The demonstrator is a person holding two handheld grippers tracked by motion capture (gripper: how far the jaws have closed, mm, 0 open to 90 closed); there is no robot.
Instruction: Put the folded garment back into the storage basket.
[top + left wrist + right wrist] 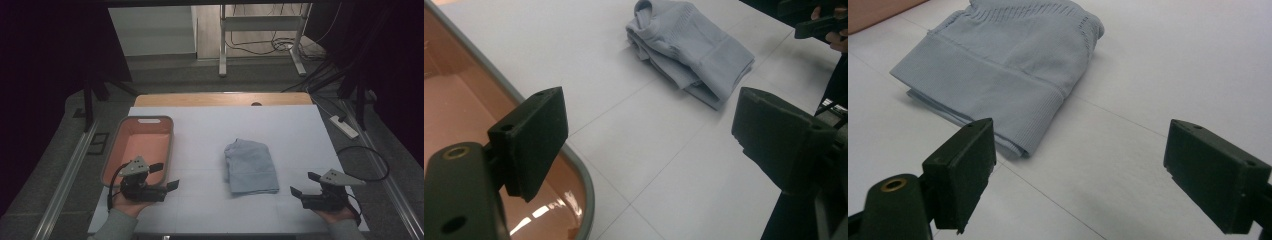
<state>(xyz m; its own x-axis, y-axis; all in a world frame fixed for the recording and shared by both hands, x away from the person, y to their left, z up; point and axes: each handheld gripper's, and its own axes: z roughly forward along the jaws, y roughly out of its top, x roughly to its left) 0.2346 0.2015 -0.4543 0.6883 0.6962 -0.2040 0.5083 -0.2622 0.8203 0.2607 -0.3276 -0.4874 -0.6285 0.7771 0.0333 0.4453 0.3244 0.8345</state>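
Note:
A folded light-blue knit garment (pixel 250 167) lies in the middle of the white table cover (pixel 210 135). It appears ahead of the jaws in the left gripper view (pixel 691 47) and close up in the right gripper view (pixel 1008 70). My left gripper (pixel 164 176) is held near the front left, beside the tub's near corner, jaws wide apart and empty. My right gripper (pixel 305 184) sits at the front right, open and empty, its jaws pointing toward the garment from a short distance. The left gripper view also catches the right gripper (pixel 819 25) far off.
A salmon-coloured plastic tub (pixel 116 150) with a grey rim stands at the left of the table, empty inside; its rim (pixel 579 175) runs under my left jaw. A cable loop (pixel 365 162) lies at the right edge. A desk frame and a power strip (pixel 344 126) are on the floor beyond.

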